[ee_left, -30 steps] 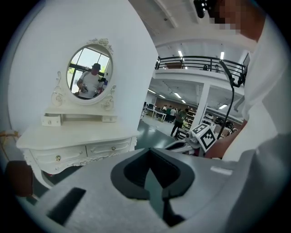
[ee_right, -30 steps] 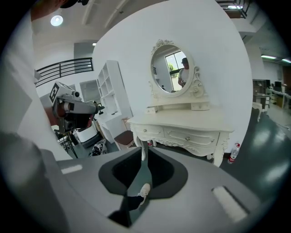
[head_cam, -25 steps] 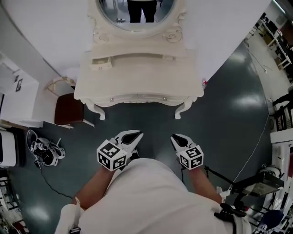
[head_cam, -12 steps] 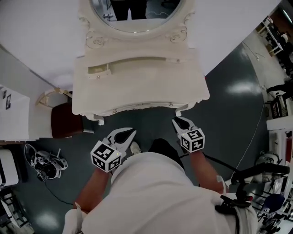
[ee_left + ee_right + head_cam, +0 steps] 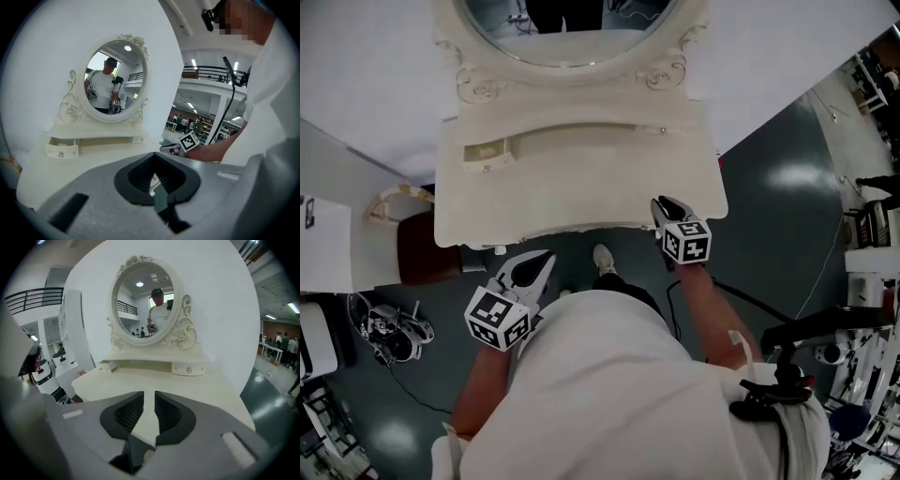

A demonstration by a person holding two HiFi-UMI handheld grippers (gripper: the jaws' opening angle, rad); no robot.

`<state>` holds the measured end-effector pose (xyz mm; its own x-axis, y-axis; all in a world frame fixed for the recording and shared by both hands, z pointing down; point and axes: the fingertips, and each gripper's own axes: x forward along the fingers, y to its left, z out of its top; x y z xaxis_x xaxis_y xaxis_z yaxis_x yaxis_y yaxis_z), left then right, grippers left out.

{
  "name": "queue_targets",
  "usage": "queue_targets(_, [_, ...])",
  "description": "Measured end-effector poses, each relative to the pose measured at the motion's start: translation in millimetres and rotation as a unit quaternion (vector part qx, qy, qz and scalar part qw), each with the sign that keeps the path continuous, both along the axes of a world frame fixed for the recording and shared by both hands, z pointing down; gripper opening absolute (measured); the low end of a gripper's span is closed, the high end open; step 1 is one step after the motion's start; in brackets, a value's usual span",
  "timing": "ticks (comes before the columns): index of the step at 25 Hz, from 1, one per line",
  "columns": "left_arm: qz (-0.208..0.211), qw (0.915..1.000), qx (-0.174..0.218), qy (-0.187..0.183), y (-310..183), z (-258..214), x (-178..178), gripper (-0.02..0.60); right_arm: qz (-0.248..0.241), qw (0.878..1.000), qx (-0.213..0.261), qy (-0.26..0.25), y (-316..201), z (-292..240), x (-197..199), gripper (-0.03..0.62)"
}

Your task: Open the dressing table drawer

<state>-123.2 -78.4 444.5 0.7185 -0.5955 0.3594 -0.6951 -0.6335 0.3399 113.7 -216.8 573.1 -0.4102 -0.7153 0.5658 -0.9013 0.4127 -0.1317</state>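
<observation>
The cream dressing table (image 5: 581,183) stands against the wall under its oval mirror (image 5: 567,28). Its raised back shelf has a small left drawer (image 5: 486,150) standing slightly out and a small right drawer (image 5: 190,369) pushed in. Only the table's front edge (image 5: 581,228) shows, and the front drawer below it is hidden. My right gripper (image 5: 666,202) hovers over the front right edge, its jaws opening with a narrow gap and nothing between them (image 5: 149,397). Lower left, short of the table front, my left gripper (image 5: 539,262) has its tips together and holds nothing (image 5: 154,157).
A dark red stool (image 5: 427,248) sits at the table's left, beside a white cabinet (image 5: 323,244). A cabled device (image 5: 394,333) lies on the floor at the left. Racks and equipment (image 5: 872,244) line the right side. My shoe (image 5: 603,258) shows below the table edge.
Both grippers have moved forward toward the table. The right one has gone from the floor area to the table's front right edge, and its jaws have parted a little.
</observation>
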Motion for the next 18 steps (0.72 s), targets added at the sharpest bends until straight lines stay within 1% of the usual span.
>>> queue_targets(5, [-0.024,0.9996,-0.009,-0.008,-47,0,13,0.0,0.011,1.0,-0.006,0.013,-74,19,27,0.083])
queue_targets(10, [-0.046,0.9987,-0.012,-0.015,-87,0,25,0.0,0.028,0.999,-0.013,0.013,-139,40,49,0.094])
queue_targets(18, [-0.079,0.9963,-0.019,-0.029,-127,-1,36,0.0,0.046,0.998,-0.033,0.013,-212,71,73,0.127])
